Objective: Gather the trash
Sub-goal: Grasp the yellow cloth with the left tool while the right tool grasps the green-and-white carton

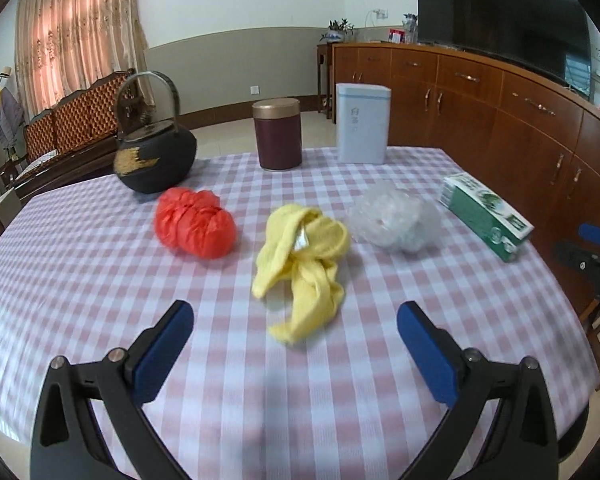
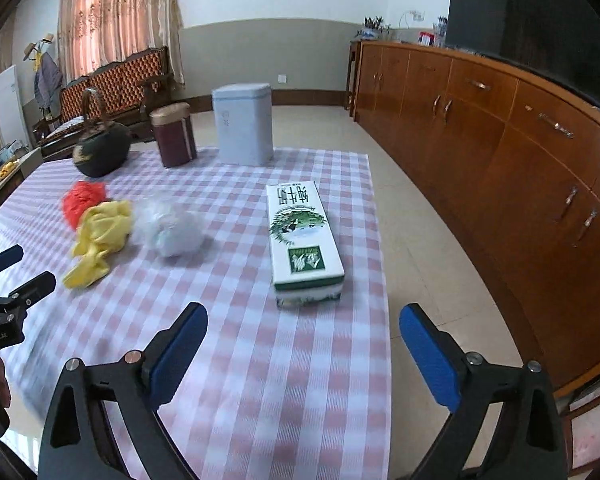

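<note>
A: Nearest the lens, the left gripper (image 1: 294, 328) hangs over the checked tablecloth (image 1: 100, 280) with its blue pads wide apart and nothing between them. The right gripper (image 2: 303, 332) is spread just as wide and equally empty.

B: And the trash?

A: All of it lies on the table, untouched. From largest to smallest: a green-and-white carton (image 2: 302, 236) lying flat near the right-hand edge, directly ahead of the right gripper; a crumpled yellow cloth (image 1: 304, 264) just beyond the left gripper's tips; a wadded red plastic bag (image 1: 194, 224) to its left; and a ball of clear plastic wrap (image 1: 394, 220) between the cloth and the carton.

B: What step is this?

A: By the look of it, the approach. Nothing is gripped, and no bin shows in either view. The next move likely calls for each gripper to descend over its nearest piece: the left around the cloth's bulk, the right across the carton's narrow width, which should fit the open jaws.

B: The count?

A: Two grippers; four loose pieces, one of each kind. At the far edge stand three keepers: one pale blue tin (image 1: 363, 124), one black iron teapot (image 1: 154, 160), one maroon canister (image 1: 277, 134).
</note>
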The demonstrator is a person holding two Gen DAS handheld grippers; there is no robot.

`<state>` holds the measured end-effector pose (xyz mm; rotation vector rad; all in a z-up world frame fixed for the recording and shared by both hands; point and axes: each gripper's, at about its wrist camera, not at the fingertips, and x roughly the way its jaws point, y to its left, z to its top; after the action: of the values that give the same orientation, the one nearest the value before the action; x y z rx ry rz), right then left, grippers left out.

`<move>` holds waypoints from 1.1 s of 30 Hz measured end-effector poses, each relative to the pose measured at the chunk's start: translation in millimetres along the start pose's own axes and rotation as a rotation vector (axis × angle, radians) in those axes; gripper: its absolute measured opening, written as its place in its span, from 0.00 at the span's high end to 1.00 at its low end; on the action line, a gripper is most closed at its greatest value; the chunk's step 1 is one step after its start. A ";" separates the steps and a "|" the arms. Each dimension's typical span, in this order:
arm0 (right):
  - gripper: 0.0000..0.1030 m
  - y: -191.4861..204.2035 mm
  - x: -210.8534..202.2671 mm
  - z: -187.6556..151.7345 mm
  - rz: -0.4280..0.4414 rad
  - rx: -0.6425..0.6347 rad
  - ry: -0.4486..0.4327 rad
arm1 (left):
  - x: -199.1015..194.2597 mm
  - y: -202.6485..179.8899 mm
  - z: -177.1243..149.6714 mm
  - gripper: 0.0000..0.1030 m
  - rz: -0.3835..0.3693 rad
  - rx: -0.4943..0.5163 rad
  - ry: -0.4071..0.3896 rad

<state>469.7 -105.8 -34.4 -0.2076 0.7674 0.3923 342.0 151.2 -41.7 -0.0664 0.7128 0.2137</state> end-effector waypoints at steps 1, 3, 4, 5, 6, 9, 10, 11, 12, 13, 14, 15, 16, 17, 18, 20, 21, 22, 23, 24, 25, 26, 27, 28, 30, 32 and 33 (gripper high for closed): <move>0.06 -1.6 10.7 3.5 -0.001 0.004 0.015 | 8.2 -0.9 3.2 0.01 0.001 0.003 0.010; 0.09 -5.1 29.2 8.7 0.005 0.013 0.042 | 25.5 -1.1 9.2 0.01 -0.003 -0.001 0.033; 0.11 -6.6 34.3 10.2 0.006 0.015 0.053 | 31.9 -0.7 10.8 0.01 -0.006 -0.009 0.048; 0.13 -8.4 42.1 12.0 0.007 0.018 0.063 | 38.3 0.0 11.9 0.01 -0.012 -0.018 0.062; 0.13 -10.8 48.8 13.2 0.010 0.025 0.070 | 43.0 0.2 12.6 0.03 -0.013 -0.022 0.069; 0.16 -16.8 64.8 16.3 0.026 0.045 0.091 | 58.6 -0.7 15.2 0.05 -0.005 -0.015 0.095; 0.20 -16.9 68.6 18.2 0.032 0.046 0.095 | 63.3 1.0 17.0 0.08 -0.011 -0.024 0.111; 0.24 -17.1 71.4 19.2 0.036 0.048 0.100 | 66.1 3.8 18.8 0.10 -0.025 -0.040 0.117; 0.25 -16.7 74.2 19.9 0.038 0.046 0.105 | 68.0 5.0 20.6 0.11 -0.025 -0.043 0.118; 0.27 -16.2 76.8 21.1 0.038 0.044 0.108 | 70.5 4.5 22.1 0.12 -0.024 -0.039 0.122; 0.31 -15.8 77.7 20.8 0.039 0.040 0.111 | 74.1 4.6 23.2 0.13 -0.029 -0.036 0.136; 0.34 -14.8 79.1 21.1 0.040 0.037 0.114 | 77.2 4.5 24.1 0.19 -0.035 -0.036 0.146; 0.39 -13.8 81.0 21.7 0.045 0.037 0.118 | 80.1 3.8 25.0 0.23 -0.047 -0.029 0.154; 0.44 -12.5 82.3 21.8 0.047 0.035 0.126 | 83.1 2.1 25.7 0.24 -0.051 -0.020 0.165; 0.44 -11.4 82.5 22.5 0.043 0.032 0.124 | 85.5 1.2 26.0 0.27 -0.053 -0.015 0.177; 0.44 -8.1 82.9 22.9 0.046 0.029 0.124 | 88.9 0.7 27.7 0.42 -0.075 -0.012 0.183; 0.44 -5.5 80.1 22.2 0.045 0.022 0.117 | 88.6 -0.2 28.3 0.62 -0.075 -0.004 0.179; 0.44 -3.7 78.8 21.7 0.043 0.018 0.112 | 85.6 -0.8 27.7 0.72 -0.072 0.003 0.172; 0.44 -2.2 75.7 21.0 0.047 0.017 0.105 | 82.6 -0.3 27.0 0.73 -0.086 0.000 0.164; 0.44 -1.1 71.1 20.1 0.052 0.021 0.096 | 79.3 1.1 25.9 0.76 -0.094 -0.002 0.157; 0.44 0.0 67.7 19.2 0.051 0.021 0.087 | 78.3 2.1 25.5 0.77 -0.094 -0.002 0.150; 0.44 0.9 61.9 18.3 0.052 0.022 0.075 | 72.2 4.4 23.2 0.77 -0.100 -0.005 0.138; 0.44 1.2 57.2 17.4 0.052 0.025 0.066 | 70.4 5.8 22.6 0.77 -0.103 -0.008 0.134; 0.44 1.3 53.6 16.3 0.052 0.026 0.059 | 63.3 7.7 20.6 0.77 -0.106 -0.010 0.122; 0.45 2.3 41.5 13.4 0.046 0.021 0.040 | 50.9 9.0 17.7 0.77 -0.105 -0.003 0.106; 0.45 3.8 27.9 8.7 0.045 0.015 0.027 | 36.1 9.5 14.6 0.77 -0.101 0.004 0.082; 0.45 4.4 22.6 6.7 0.041 0.011 0.022 | 26.7 8.8 12.0 0.77 -0.099 0.009 0.072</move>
<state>486.8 -93.6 -45.9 -0.1866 0.7966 0.4250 367.4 166.0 -50.0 -0.1008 0.7798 0.1136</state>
